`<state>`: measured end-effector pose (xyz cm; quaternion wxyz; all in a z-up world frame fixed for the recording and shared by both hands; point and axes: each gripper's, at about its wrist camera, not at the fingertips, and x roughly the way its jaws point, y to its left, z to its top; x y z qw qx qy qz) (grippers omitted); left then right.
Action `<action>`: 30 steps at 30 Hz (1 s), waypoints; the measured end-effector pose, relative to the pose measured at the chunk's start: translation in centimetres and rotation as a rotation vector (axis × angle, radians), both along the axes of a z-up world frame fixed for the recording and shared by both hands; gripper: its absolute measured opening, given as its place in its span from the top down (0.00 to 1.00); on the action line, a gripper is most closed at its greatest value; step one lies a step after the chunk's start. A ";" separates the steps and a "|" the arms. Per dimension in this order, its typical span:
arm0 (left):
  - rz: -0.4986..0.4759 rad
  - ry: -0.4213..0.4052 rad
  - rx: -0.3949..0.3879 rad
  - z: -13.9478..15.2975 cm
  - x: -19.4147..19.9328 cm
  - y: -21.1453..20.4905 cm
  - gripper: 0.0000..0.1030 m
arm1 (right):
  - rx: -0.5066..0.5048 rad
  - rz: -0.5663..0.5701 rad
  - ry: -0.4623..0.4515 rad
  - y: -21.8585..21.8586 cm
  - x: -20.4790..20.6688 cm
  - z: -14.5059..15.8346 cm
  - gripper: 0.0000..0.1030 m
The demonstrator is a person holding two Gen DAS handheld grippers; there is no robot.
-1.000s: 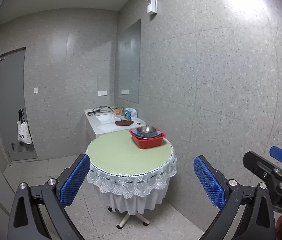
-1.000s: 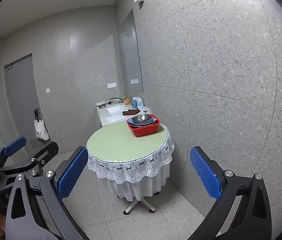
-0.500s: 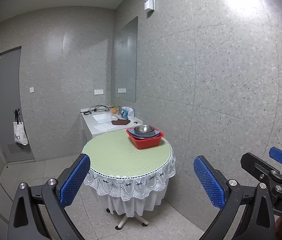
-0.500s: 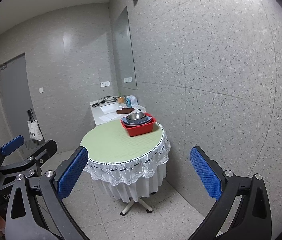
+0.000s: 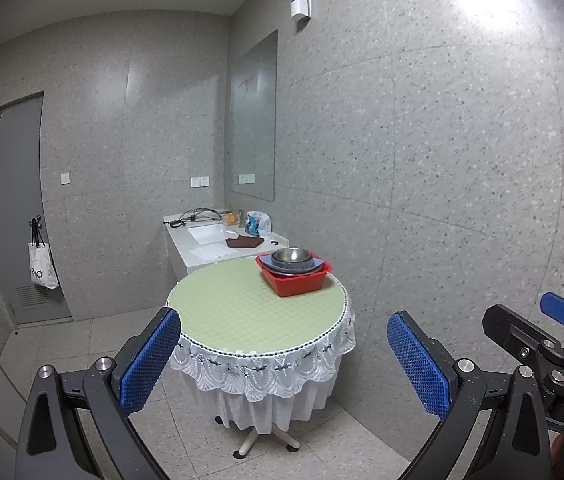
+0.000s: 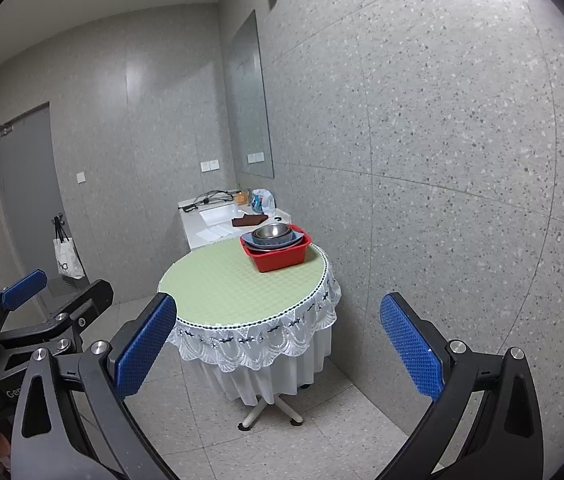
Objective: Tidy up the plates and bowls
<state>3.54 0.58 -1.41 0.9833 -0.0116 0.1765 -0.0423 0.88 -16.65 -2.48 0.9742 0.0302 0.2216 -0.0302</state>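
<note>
A red tub [image 5: 297, 281] [image 6: 277, 253] stands at the far right of a round green-topped table [image 5: 241, 312] [image 6: 225, 280]. In it lie a blue plate [image 5: 314, 263] [image 6: 249, 238] and a steel bowl [image 5: 292, 255] [image 6: 270, 231] on top. My left gripper [image 5: 284, 362] is open and empty, well short of the table. My right gripper [image 6: 277, 350] is open and empty too, also short of the table. Each gripper shows at the edge of the other's view.
The table has a white lace skirt and a wheeled foot [image 5: 249, 442]. Behind it stands a white sink counter [image 5: 217, 240] with a brown cloth, cables and bottles. A speckled wall runs close on the right. A grey door [image 5: 9, 208] with a hanging bag is at left.
Both views have shifted slightly; the table and tub sit a little lower and closer in the frames. Both grippers stay open and empty.
</note>
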 end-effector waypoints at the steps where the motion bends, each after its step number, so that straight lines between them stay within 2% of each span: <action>1: 0.002 0.000 0.002 0.0 0.0 -0.1 0.01 | -0.001 0.001 -0.001 0.0 0.0 0.0 0.00; 30: 0.032 -0.017 0.018 -0.9 0.7 -1.4 0.01 | -0.018 0.005 -0.007 0.1 0.9 0.0 0.00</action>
